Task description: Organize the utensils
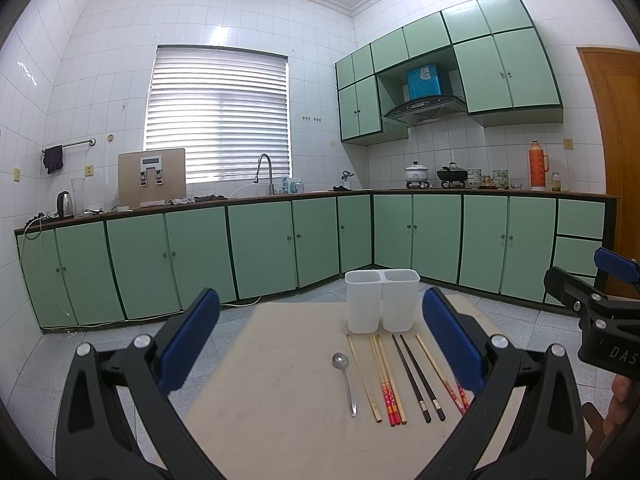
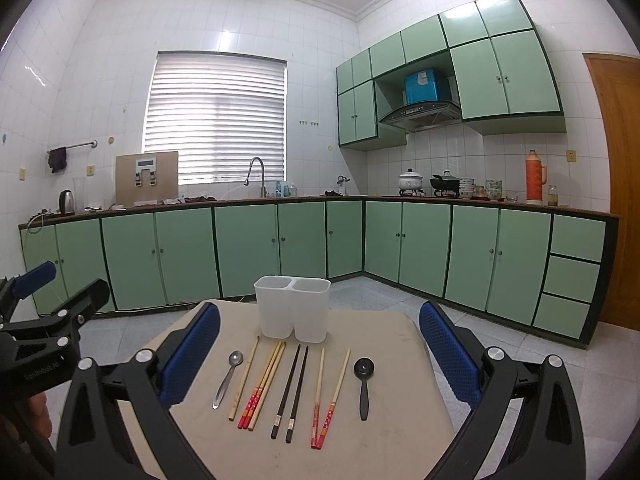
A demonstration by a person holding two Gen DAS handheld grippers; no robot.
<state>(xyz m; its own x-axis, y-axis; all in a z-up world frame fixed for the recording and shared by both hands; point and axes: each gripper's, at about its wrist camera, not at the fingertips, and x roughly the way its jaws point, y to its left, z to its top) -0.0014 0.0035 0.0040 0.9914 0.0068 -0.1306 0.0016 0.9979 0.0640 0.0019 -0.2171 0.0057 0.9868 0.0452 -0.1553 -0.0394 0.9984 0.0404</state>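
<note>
Nothing looks sorted yet: the white two-compartment holder [image 2: 292, 307] appears empty at the table's [image 2: 400, 344] far edge. In front of it lie a metal spoon [image 2: 228, 376], chopsticks [image 2: 291, 390] and a black spoon [image 2: 363, 382]. The left gripper [image 1: 320, 344] and right gripper [image 2: 320, 344] both hover spread wide, holding nothing.

Both wrist views look forward, near, over the shared table [image 1: 280, 420], toward the kitchen cabinets [image 2: 248, 248].
</note>
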